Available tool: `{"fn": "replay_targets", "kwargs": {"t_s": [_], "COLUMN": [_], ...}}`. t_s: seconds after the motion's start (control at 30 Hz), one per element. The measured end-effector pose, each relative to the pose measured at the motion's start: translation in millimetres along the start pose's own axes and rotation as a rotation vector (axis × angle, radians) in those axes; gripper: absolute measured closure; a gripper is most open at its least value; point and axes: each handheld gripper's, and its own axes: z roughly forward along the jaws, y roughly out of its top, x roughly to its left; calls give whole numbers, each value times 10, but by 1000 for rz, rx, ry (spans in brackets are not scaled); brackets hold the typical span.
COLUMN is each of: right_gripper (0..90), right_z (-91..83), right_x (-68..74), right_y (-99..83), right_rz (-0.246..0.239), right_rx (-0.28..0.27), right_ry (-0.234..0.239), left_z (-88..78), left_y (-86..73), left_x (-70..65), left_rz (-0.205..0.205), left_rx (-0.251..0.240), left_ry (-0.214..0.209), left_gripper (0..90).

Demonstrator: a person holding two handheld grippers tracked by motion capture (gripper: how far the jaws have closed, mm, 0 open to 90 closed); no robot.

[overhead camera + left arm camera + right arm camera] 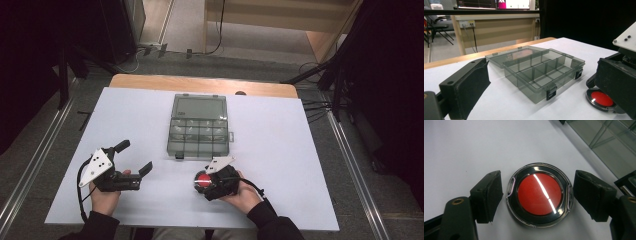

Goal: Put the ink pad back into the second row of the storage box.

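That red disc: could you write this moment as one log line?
right tongs: around red disc, pads at its rim, grip unclear | left tongs: open, empty | compartment box: lid open

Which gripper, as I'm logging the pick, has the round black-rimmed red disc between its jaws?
The right gripper: its jaws flank the red disc; the left gripper has open jaws holding nothing.

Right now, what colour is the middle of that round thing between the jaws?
Red, with a black ring around it. The round disc shows best in the right gripper view.
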Motion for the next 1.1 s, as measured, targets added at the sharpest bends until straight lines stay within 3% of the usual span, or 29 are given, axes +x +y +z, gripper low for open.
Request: {"fn": "replay_targets", "kwargs": {"t_s": [0.33,0.47,0.77,1.1], "right_gripper": [303,305,306,306], "right_z": [9,3,-9,-104], "right_x": [-7,10,28,-11], "right_y": [-9,-13,-5,15], "right_rz": [9,-19,-34,-8], "right_rx": [22,16,17,-17], "right_ry": [-3,-17,-27,-43], "left_z": [0,0,0,-3], "left_y": [0,0,0,3], "left_x": [-1,-1,-1,-6], "left_rz": [0,1,0,-1], "left_rx": [-1,-1,-3,-6], "left_ry": [-1,-2,-2,-3], "left_gripper": [0,0,0,0]}}
